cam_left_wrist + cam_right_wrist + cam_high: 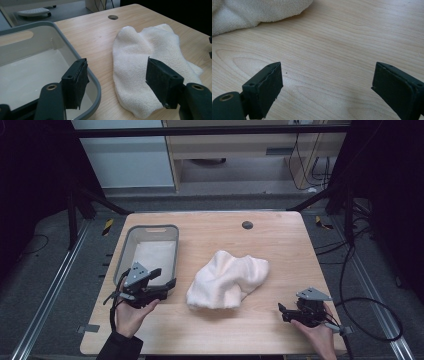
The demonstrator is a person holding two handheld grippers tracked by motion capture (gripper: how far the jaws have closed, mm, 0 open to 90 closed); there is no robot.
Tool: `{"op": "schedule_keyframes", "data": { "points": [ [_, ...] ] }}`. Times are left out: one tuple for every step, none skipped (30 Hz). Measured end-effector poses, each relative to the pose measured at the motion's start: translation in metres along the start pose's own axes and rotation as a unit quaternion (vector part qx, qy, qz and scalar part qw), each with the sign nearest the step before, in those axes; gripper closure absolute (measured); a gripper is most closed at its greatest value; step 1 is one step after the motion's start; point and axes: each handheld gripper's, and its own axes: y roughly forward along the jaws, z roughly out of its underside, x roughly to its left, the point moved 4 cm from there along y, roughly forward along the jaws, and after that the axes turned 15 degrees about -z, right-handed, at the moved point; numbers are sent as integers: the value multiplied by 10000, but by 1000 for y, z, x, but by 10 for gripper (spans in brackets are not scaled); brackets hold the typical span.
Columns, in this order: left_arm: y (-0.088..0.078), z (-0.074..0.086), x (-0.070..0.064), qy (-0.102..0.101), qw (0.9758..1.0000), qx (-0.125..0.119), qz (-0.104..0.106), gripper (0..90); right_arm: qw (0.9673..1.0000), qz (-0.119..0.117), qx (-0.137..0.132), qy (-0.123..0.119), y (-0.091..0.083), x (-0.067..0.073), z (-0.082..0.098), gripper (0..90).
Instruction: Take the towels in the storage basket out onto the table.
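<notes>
Pale wood-grain laminate covers the table (280, 245), its corners rounded and a small dark round grommet hole (247, 225) set near the far edge, while grey carpeted floor and trailing black cables are seen beyond. A crumpled cream terry towel (227, 280), soft and nubbly in texture, is heaped at the middle of the tabletop, its folds rising into two rounded lobes. To its left, a grey plastic bin (172, 232) with rounded corners and a slot handle is placed, its pale interior smooth. The left gripper (167, 282), black with a grey three-cornered plate on top, is held just beside the bin's near right corner and close to the towel's left edge; in the left gripper view its flat rubber-faced jaws are seen parted moderately, with nothing between them, one jaw over the bin's rim and the other before the towel (147, 57). The right gripper (281, 312) is held near the table's near right corner, well apart from the towel, its jaws spread wide over bare wood.
</notes>
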Motion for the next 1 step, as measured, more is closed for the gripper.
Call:
{"op": "schedule_keyframes", "data": {
  "points": [
    [-2, 2, 1, -17, 10000, 3, -17, 347, 10000, -1, -3, -3, 0, 0, 0, 92]
  ]
}}
